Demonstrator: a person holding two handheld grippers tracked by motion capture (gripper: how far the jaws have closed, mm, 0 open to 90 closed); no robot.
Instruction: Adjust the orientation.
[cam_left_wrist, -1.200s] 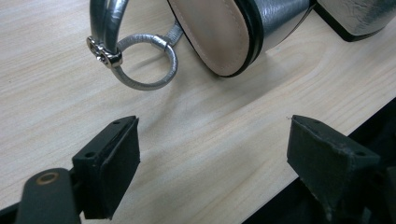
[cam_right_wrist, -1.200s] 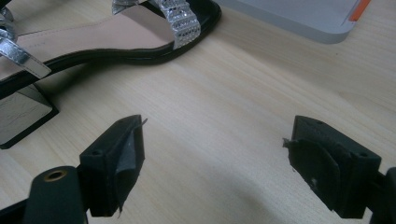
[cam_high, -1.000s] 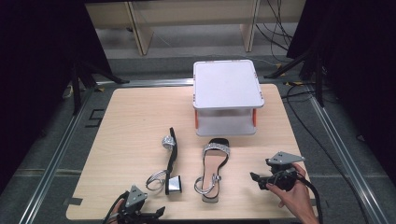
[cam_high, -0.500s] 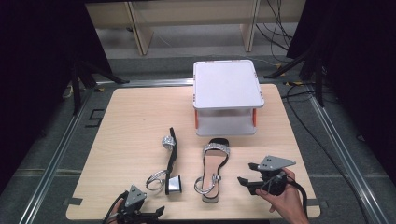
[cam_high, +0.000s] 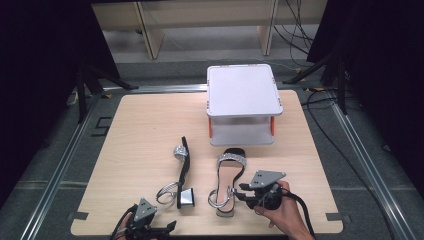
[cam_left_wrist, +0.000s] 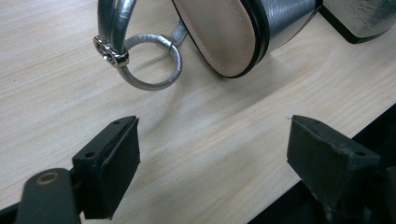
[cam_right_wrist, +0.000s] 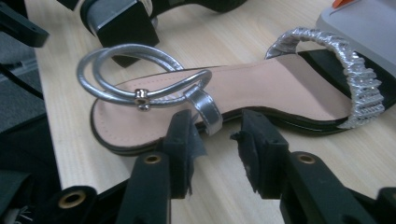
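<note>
Bare table (cam_high: 145, 130) left of shelf (cam_high: 243, 102)

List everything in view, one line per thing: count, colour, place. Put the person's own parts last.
Sandal lying flat: 1, silver straps, tan insole, near edge of the table, right of centre.
Sandal on its side: 1, black and silver, left of the flat one.
Two-tier rack: 1, white with orange posts, far side of the table.
Table: 1, light wood.
Left claw: 1, black, open over bare table.
Right claw: 1, black, jaws just closing, beside the flat sandal's silver strap.
Hand: 1, holding the right claw.
</note>
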